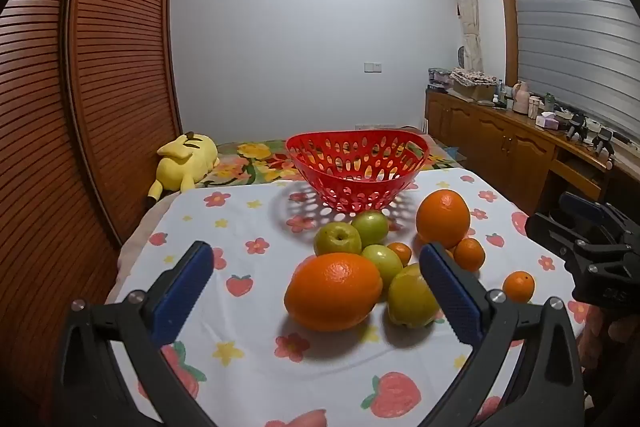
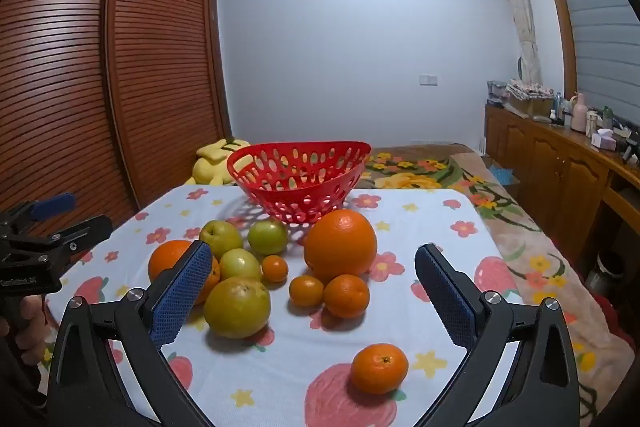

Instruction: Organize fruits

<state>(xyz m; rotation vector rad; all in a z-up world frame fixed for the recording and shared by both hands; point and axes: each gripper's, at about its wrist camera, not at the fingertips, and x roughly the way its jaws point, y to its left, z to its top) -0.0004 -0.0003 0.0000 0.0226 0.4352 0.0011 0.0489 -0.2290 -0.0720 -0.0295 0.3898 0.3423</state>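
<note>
Item: loose fruit on a flower-and-strawberry tablecloth (image 2: 420, 211), lying in front of an unfilled red basket (image 2: 298, 183). Left gripper (image 1: 316, 281), jaws spread wide and holding nothing, levelled low over the cloth with a large orange (image 1: 334, 291) framed between its pads (not touching either). Right gripper (image 2: 314, 281), likewise wide and holding nothing, aimed level at a second large orange (image 2: 340, 245), two small mandarins (image 2: 330, 293) and green apples (image 2: 236, 301); a lone mandarin (image 2: 379, 368) lies nearer.

Black hand-held gripper (image 1: 316, 291); blue textured pads (image 1: 182, 297); silver screws (image 1: 136, 297).
</note>
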